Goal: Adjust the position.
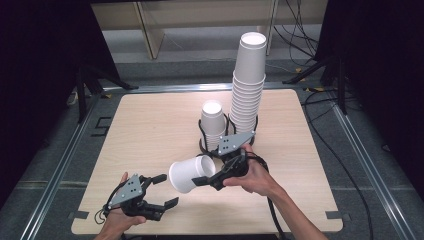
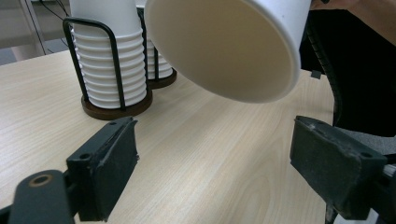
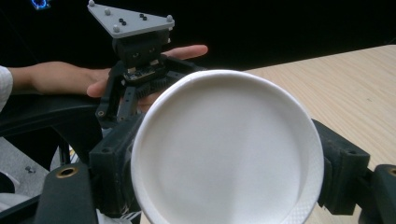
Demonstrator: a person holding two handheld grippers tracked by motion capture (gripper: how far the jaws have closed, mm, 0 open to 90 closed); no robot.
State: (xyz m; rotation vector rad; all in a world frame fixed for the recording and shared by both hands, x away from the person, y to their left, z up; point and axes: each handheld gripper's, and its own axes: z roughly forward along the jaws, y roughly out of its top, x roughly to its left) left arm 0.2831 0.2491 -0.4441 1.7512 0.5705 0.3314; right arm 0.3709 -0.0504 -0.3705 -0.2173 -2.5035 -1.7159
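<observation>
holding one paper cup on its side above the table

gripping a white paper cup (image 1: 189,173), the right gripper (image 1: 207,179) has its two black jaws pressed against the cup's wall from either side, as the right gripper view shows, where the cup's round bottom faces the camera. in the high view the cup lies on its side in the air over the near middle of the wooden table (image 1: 150,125), with its open mouth turned toward the left gripper (image 1: 165,190) and its base toward the right hand (image 1: 257,175).

the left gripper sits low at the near left of the table, held in the left hand (image 1: 117,220). its jaws stand apart with nothing between them (in the left gripper view bare tabletop lies in the gap, and the cup's mouth hangs above and beyond the jaw tips, apart from them).

behind the held cup, past the middle of the table, two black wire holders on dark round bases stand side by side. the left holder (image 1: 204,142) carries a short stack of cups (image 1: 212,120); the right holder (image 1: 254,131) carries a tall stack of cups (image 1: 247,85) that leans a little at its top. the right gripper's grey three-cornered plate (image 1: 235,141) shows just in front of the holders.
</observation>
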